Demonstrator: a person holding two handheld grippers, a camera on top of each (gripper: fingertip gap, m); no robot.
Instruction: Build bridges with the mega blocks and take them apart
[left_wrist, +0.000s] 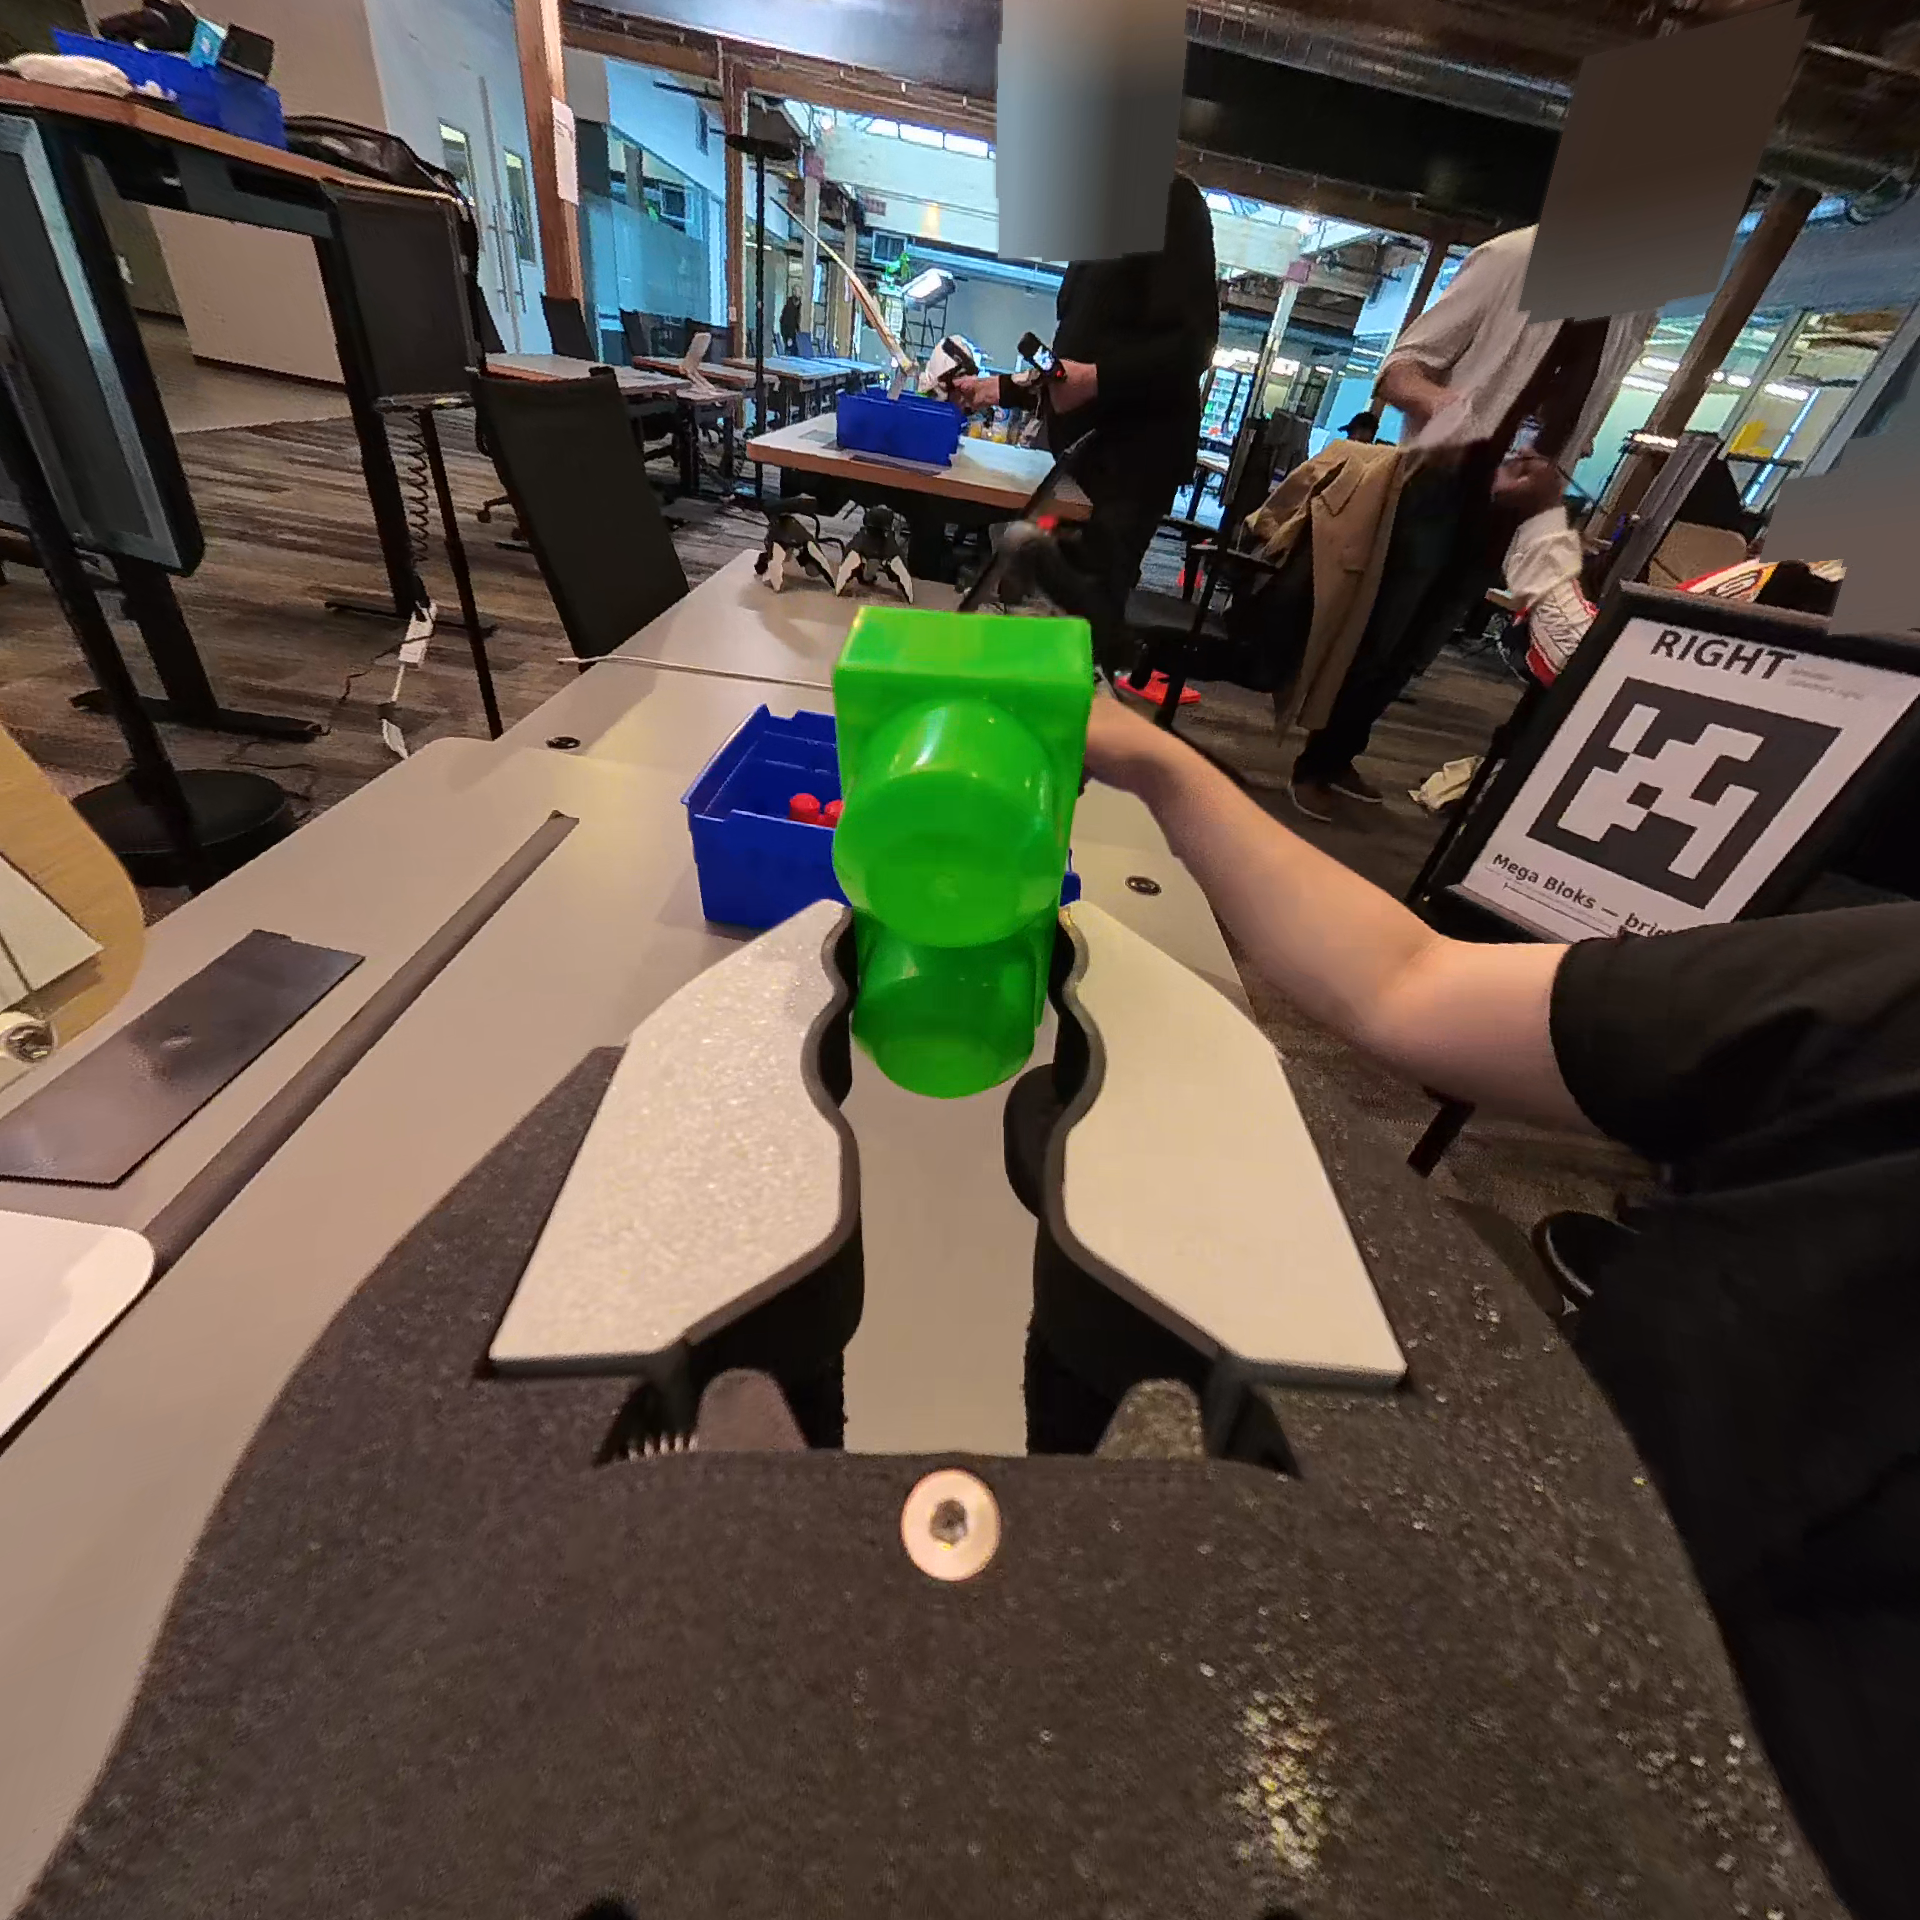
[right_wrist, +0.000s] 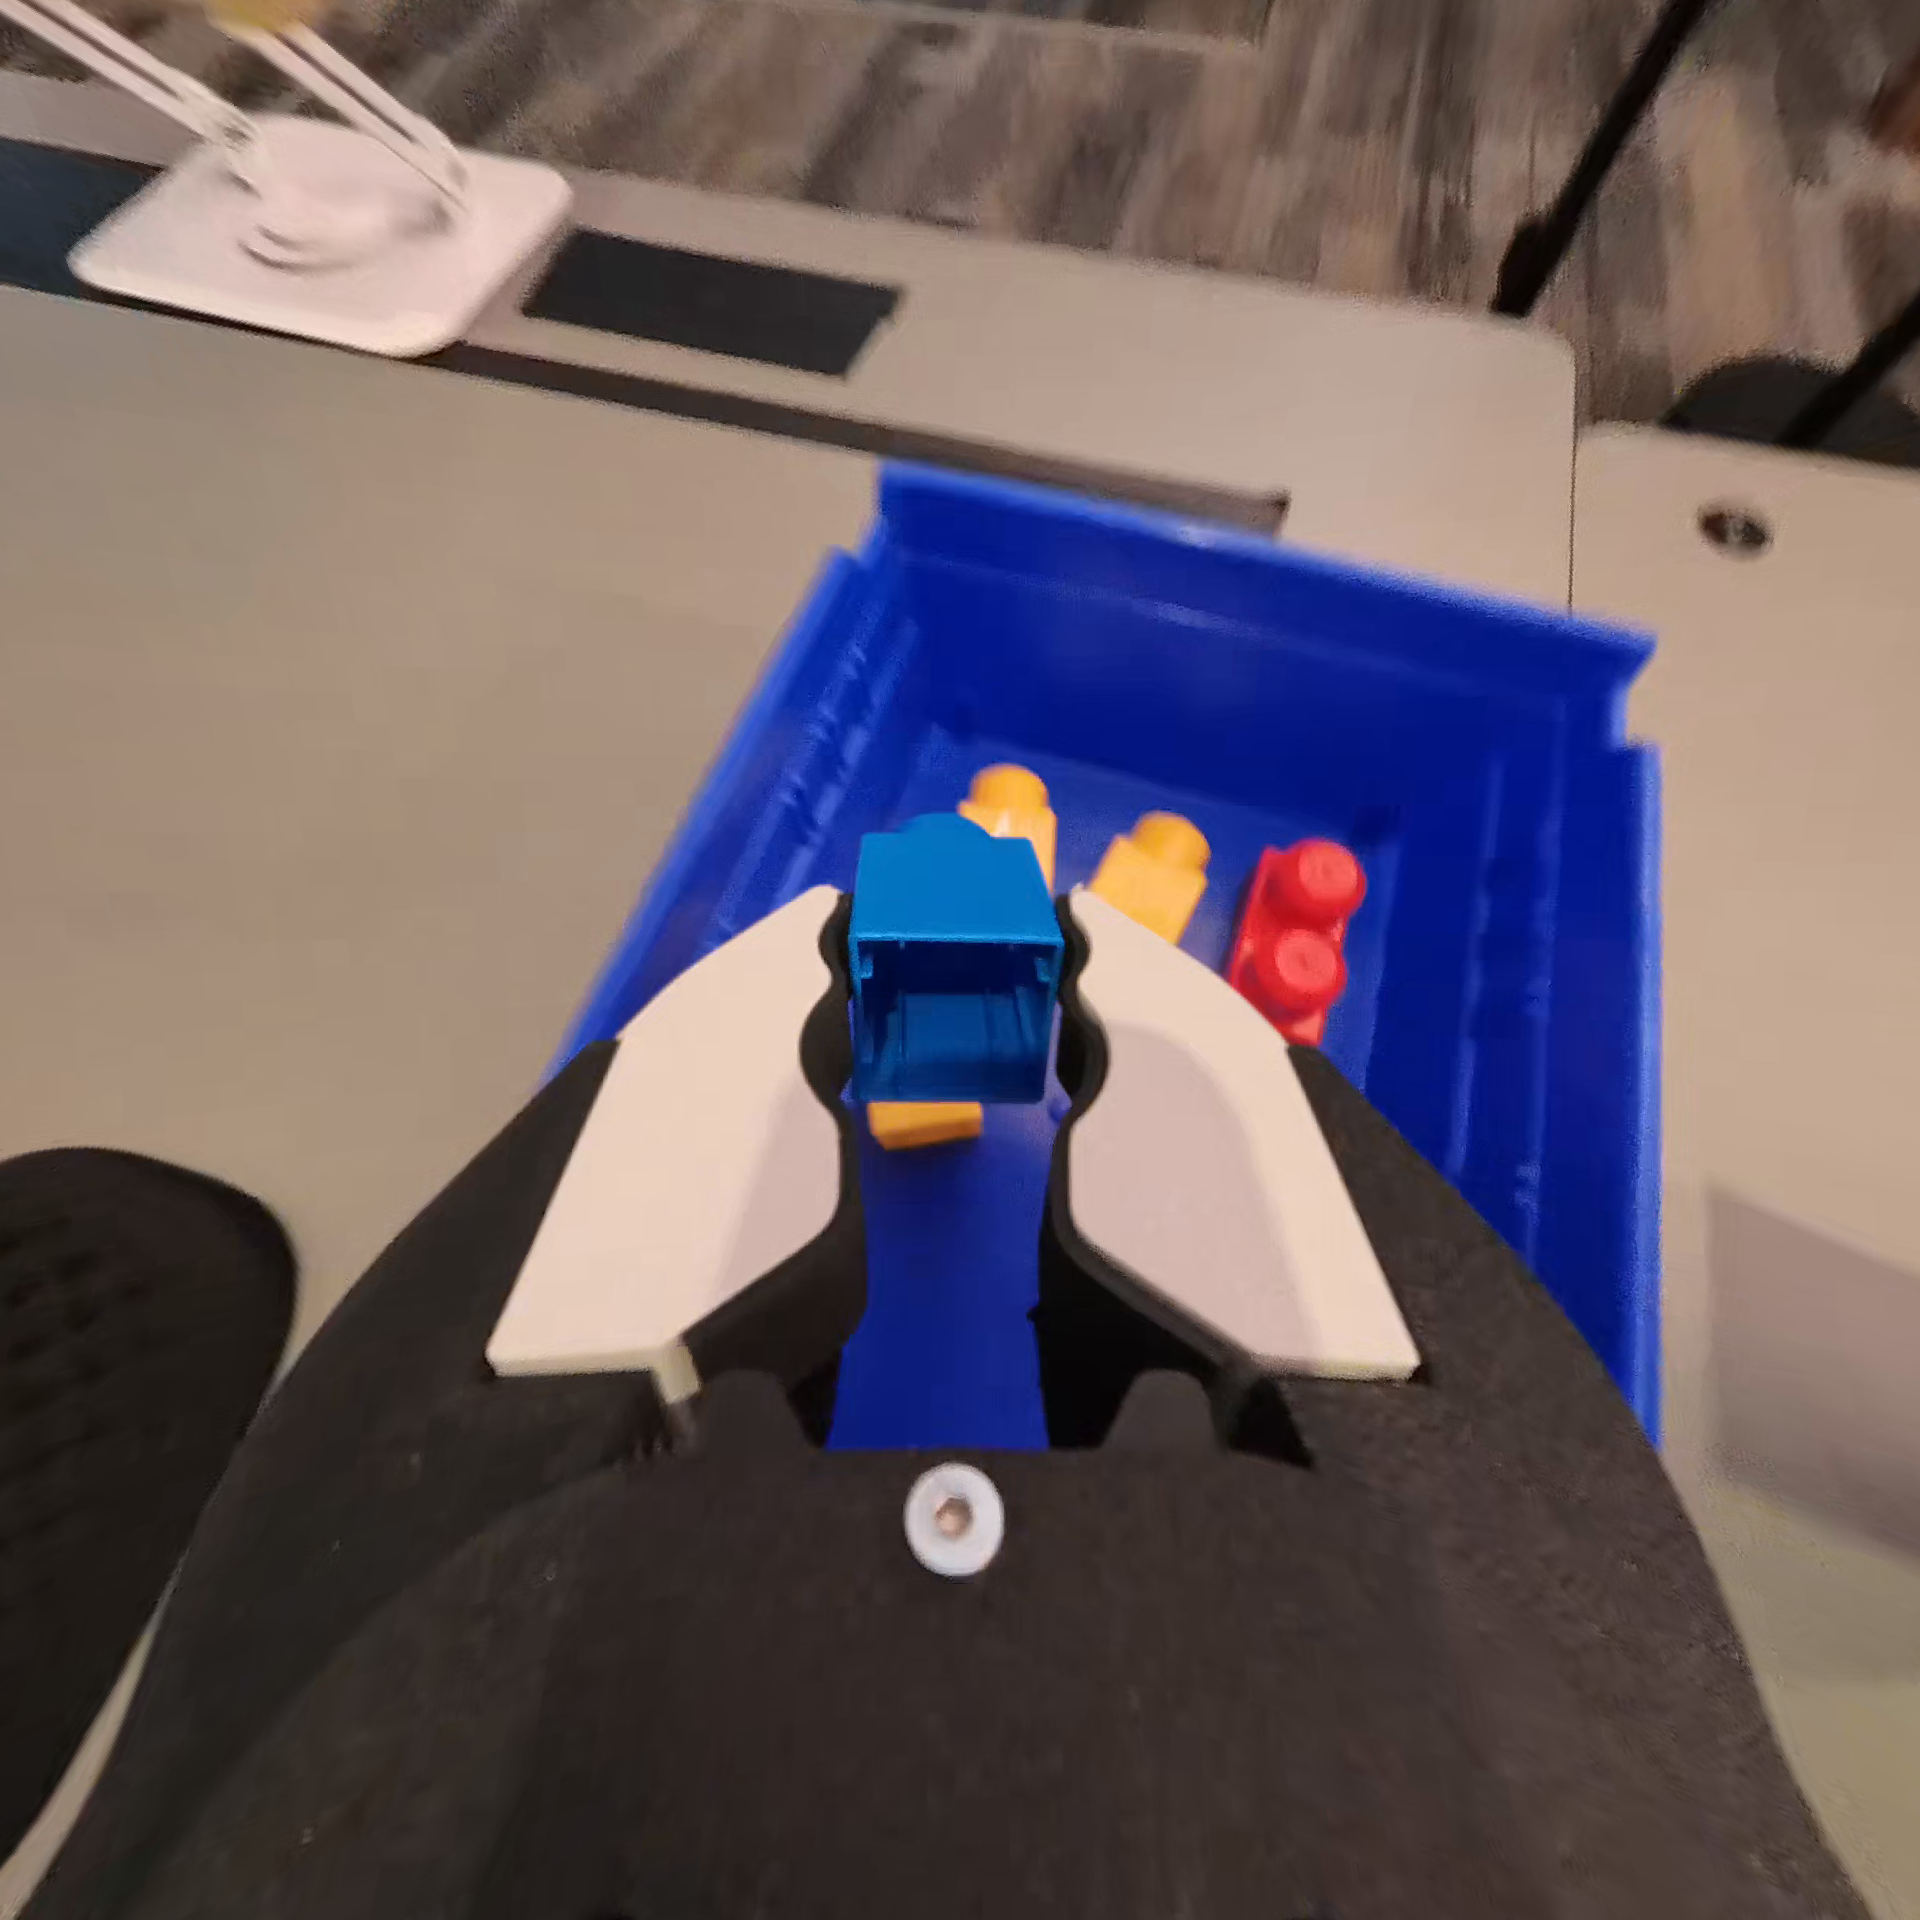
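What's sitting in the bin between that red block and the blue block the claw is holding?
An orange block lies between the red block and the held blue block, in the right wrist view.

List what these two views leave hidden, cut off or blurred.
- Left wrist view: the blue bin's contents, mostly hidden behind the green block in the left claw.
- Right wrist view: an orange block, largely covered by the blue block in the right claw.
- Right wrist view: the white stand, motion-blurred.
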